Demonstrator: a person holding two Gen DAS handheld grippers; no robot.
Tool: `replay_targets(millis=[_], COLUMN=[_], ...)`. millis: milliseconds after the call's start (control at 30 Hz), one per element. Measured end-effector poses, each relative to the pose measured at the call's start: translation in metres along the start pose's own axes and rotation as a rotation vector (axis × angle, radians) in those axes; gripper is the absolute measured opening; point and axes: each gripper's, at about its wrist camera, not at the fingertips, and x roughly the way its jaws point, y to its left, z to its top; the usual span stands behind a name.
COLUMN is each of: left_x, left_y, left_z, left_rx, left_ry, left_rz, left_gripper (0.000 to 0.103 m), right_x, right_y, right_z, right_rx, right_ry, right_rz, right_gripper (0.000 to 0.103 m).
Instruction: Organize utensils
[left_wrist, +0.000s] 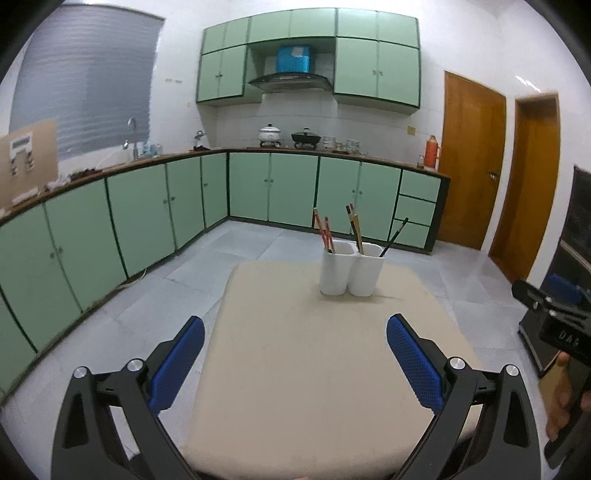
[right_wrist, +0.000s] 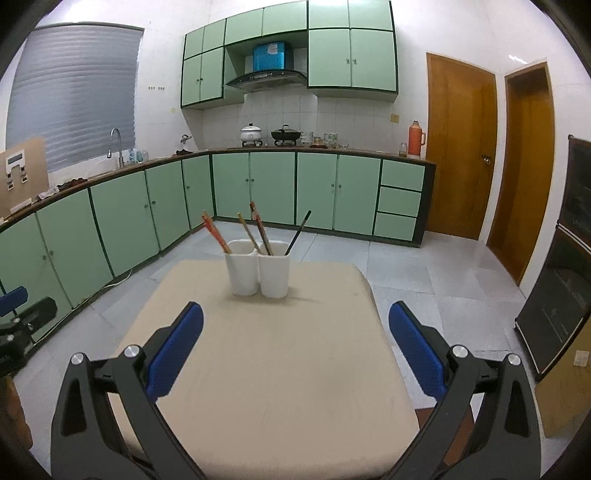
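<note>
A white two-compartment holder (left_wrist: 351, 269) (right_wrist: 257, 267) stands near the far edge of a beige table (left_wrist: 314, 369) (right_wrist: 273, 369). Red-patterned chopsticks (left_wrist: 325, 230) (right_wrist: 216, 232) lean in its left cup. Brown and dark chopsticks (left_wrist: 355, 227) (right_wrist: 260, 227) and a black one (left_wrist: 395, 236) (right_wrist: 298, 232) stand in the right cup. My left gripper (left_wrist: 295, 363) is open over the table's near part, nothing between its blue pads. My right gripper (right_wrist: 295, 349) is also open and empty, well short of the holder.
Green floor cabinets (right_wrist: 147, 206) run along the left and back walls under a worktop with pots. Wooden doors (right_wrist: 461, 147) stand at the right, and a dark cabinet (right_wrist: 565, 288) at the far right. Grey tiled floor surrounds the table.
</note>
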Motion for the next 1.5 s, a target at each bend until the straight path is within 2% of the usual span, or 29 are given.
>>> replay_targets(millis=[167,233,367,533,733,867,1333,1500], left_x=[-0.04,-0.055,-0.085,-0.122,-0.156,-0.176,-0.194,-0.198], left_y=[0.011,0.015,0.012,0.013,0.016,0.017,0.012,0.007], left_z=[-0.014,-0.021,-0.036,-0.057,-0.064,-0.064,-0.065,-0.067], left_rx=[-0.012,-0.034,-0.019,-0.043,-0.061,-0.067,-0.061,-0.06], left_ry=[-0.024,-0.022,-0.036,-0.032,-0.052,-0.079,-0.128,-0.143], left_rz=[0.067,0.054,0.097,0.095,0.122,0.136,0.204,0.193], left_gripper=[0.097,0.097,0.097,0.097,0.097,0.097,0.097,0.097], right_x=[-0.035,-0.048,-0.08,-0.12,-0.154,-0.165,-0.18,-0.179], right_y=[0.005,0.008,0.014,0.017,0.015,0.014,0.003,0.001], right_z=[-0.01,-0.013,-0.024,-0.039,-0.052,-0.055,-0.058,-0.059], right_rx=[0.004,0.004,-0.012,-0.012,0.003,-0.001,0.034,0.041], right_ry=[-0.02,-0.026,-0.046,-0.07,-0.079,-0.082,-0.109,-0.111], right_rz=[0.0,0.0,-0.003,-0.004,-0.009,-0.011,0.001,-0.001], right_gripper=[0.098,0.098,0.097,0.097,0.098,0.098,0.098,0.098])
